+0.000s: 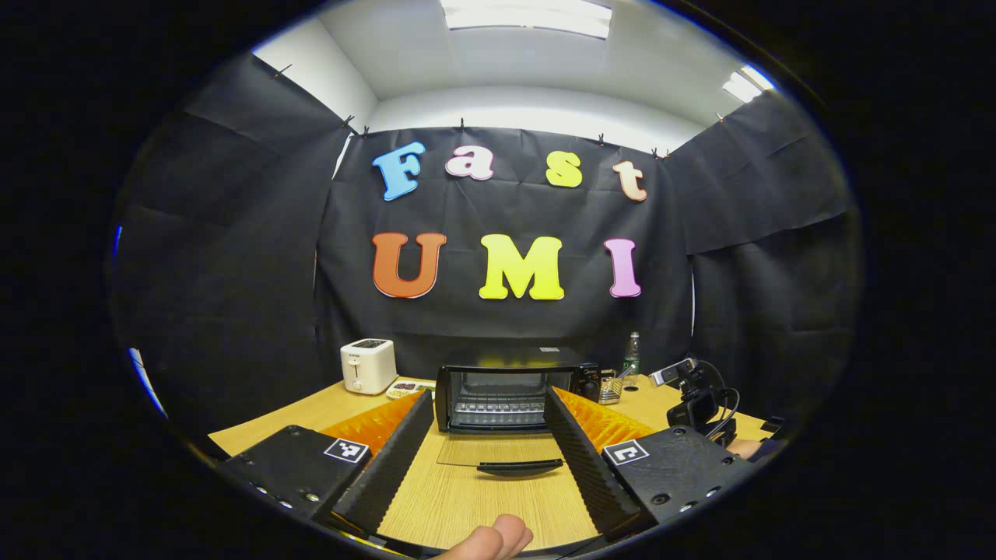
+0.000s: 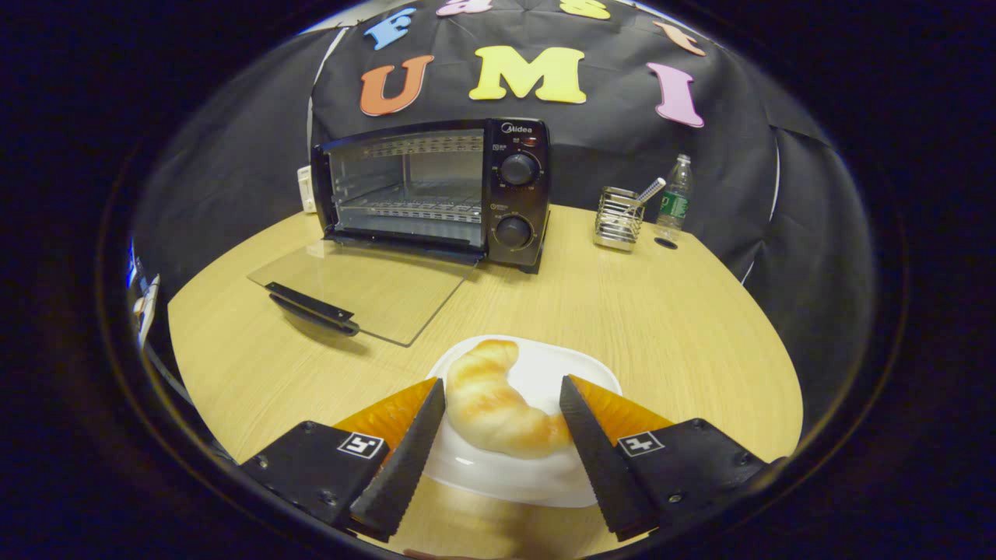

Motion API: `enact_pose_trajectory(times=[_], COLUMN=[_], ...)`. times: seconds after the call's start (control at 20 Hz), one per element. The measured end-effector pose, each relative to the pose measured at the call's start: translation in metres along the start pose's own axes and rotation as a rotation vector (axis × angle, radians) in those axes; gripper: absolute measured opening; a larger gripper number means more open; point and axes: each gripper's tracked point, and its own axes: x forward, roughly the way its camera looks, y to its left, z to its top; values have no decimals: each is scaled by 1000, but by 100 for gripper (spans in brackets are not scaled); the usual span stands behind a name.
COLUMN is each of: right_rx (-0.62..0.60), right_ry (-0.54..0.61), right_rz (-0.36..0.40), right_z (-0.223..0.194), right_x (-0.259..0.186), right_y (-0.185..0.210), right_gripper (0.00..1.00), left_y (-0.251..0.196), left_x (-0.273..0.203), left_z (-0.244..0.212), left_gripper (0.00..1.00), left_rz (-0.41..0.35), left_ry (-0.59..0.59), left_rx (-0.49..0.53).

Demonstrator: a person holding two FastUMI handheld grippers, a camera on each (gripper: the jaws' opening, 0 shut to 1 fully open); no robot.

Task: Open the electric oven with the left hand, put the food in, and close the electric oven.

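The left gripper (image 1: 489,404) is hovering spread apart near the electric oven (image 1: 513,397), whose glass door (image 2: 362,289) is lying flat open on the table (image 2: 622,311). Farther right, the right gripper (image 2: 502,393) is straddling the croissant (image 2: 490,408) on its white plate (image 2: 545,373), fingers spread, not pinching.

The oven (image 2: 432,190) is a small black box standing on the bench (image 2: 661,311), its two round knobs (image 2: 517,168) stacked at the right of the front. Its glass door (image 2: 362,288) is dropped fully open and lies flat over the bench, the black handle (image 2: 311,306) along its outer edge. Inside, a wire rack (image 2: 412,208) sits bare. The croissant (image 2: 490,404), golden and curved, lies on a white plate (image 2: 545,373) near the bench's front edge, well apart from the oven.
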Motion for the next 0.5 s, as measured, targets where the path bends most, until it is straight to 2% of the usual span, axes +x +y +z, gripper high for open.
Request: enact_pose_trajectory(times=[0.15, 0.25, 0.4, 0.5], right_rx=[-76, -110, -73, -47], right_ry=[40, 58, 105, 113], right_rz=[-9, 12, 50, 59], right_z=[-4, -1, -4, -4], right_x=[7, 9, 12, 7], right_y=[3, 7, 9, 10], right_gripper=[92, 91, 77, 70], left_y=[9, 0, -9, -4], left_x=[-14, -20, -25, -22], left_z=[16, 23, 25, 20], left_gripper=[94, 94, 94, 95], left_rz=[35, 5, -47, -41], left_ry=[-44, -69, -79, -67], left_rx=[64, 55, 24, 27])
